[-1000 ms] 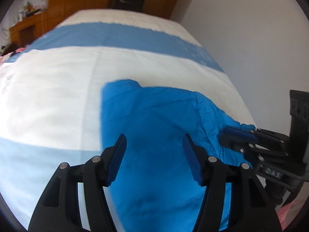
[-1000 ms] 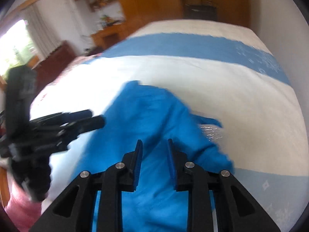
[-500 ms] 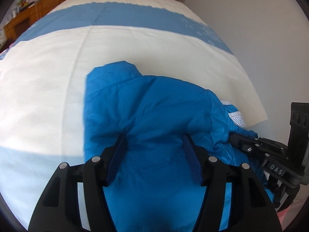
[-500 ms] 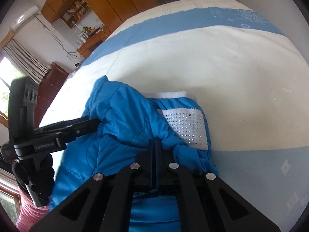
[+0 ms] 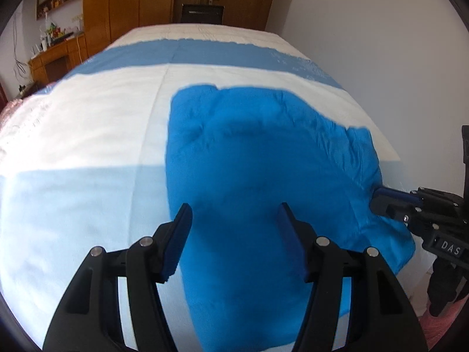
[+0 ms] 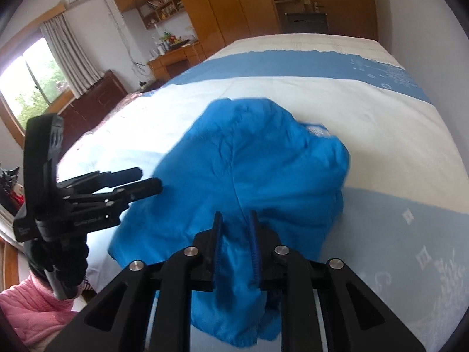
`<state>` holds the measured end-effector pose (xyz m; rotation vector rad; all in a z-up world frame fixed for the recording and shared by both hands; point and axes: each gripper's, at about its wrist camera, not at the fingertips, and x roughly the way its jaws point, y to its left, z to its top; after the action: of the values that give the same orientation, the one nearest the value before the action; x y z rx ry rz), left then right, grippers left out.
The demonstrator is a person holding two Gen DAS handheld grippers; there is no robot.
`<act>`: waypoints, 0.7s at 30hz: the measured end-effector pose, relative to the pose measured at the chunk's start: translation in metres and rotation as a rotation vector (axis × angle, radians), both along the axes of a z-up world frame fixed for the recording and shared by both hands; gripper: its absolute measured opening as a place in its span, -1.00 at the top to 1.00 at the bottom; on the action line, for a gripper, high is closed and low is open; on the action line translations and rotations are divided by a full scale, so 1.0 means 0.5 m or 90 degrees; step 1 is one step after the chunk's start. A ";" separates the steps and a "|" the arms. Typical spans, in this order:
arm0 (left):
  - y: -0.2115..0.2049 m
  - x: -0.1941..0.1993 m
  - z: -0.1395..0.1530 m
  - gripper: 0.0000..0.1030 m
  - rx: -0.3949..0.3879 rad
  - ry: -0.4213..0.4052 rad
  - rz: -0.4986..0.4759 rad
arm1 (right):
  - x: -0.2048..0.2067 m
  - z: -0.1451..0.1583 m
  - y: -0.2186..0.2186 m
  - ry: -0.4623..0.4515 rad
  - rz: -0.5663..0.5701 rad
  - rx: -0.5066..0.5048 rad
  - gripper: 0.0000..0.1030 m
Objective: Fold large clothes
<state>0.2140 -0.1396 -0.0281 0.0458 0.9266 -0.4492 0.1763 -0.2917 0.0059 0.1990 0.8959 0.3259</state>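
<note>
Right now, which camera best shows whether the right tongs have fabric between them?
The right wrist view: the right tongs bracket a bunch of the blue jacket, apparently pinched. The left wrist view shows them only side-on at the jacket's edge.

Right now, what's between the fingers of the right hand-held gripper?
A bunched fold of the blue jacket sits between the right hand-held gripper fingers, with their jaws narrowly apart around it; the right wrist view shows this.

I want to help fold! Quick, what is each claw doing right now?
Left claw: open, holding nothing, above the blue jacket.
Right claw: partly open, with jacket fabric between its fingers.
</note>
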 end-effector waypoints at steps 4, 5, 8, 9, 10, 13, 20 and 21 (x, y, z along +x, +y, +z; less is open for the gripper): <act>0.020 -0.009 -0.021 -0.19 0.001 -0.006 0.000 | 0.002 -0.038 0.009 0.010 -0.010 -0.002 0.69; 0.022 -0.009 -0.026 -0.20 0.004 -0.008 -0.001 | 0.001 -0.050 0.011 0.008 -0.013 -0.005 0.70; 0.021 -0.010 -0.044 -0.21 0.018 -0.020 -0.003 | -0.003 -0.076 0.010 0.003 -0.026 0.004 0.71; 0.022 -0.012 -0.047 -0.21 0.018 -0.021 -0.004 | -0.003 -0.081 0.010 0.001 -0.030 0.010 0.72; 0.023 -0.009 -0.051 -0.21 0.017 -0.020 -0.004 | -0.007 -0.088 0.008 -0.003 -0.035 0.017 0.72; 0.025 -0.005 -0.064 -0.23 0.016 -0.021 -0.008 | -0.008 -0.102 0.003 -0.010 -0.041 0.028 0.73; 0.021 -0.012 -0.082 -0.23 0.010 -0.031 0.001 | -0.005 -0.120 0.003 -0.031 -0.054 0.031 0.74; 0.019 -0.013 -0.084 -0.23 0.009 -0.032 0.002 | -0.006 -0.121 0.004 -0.036 -0.056 0.029 0.74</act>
<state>0.2074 -0.1299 -0.0699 0.0686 0.8803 -0.4359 0.1735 -0.2897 -0.0544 0.2688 0.8216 0.2698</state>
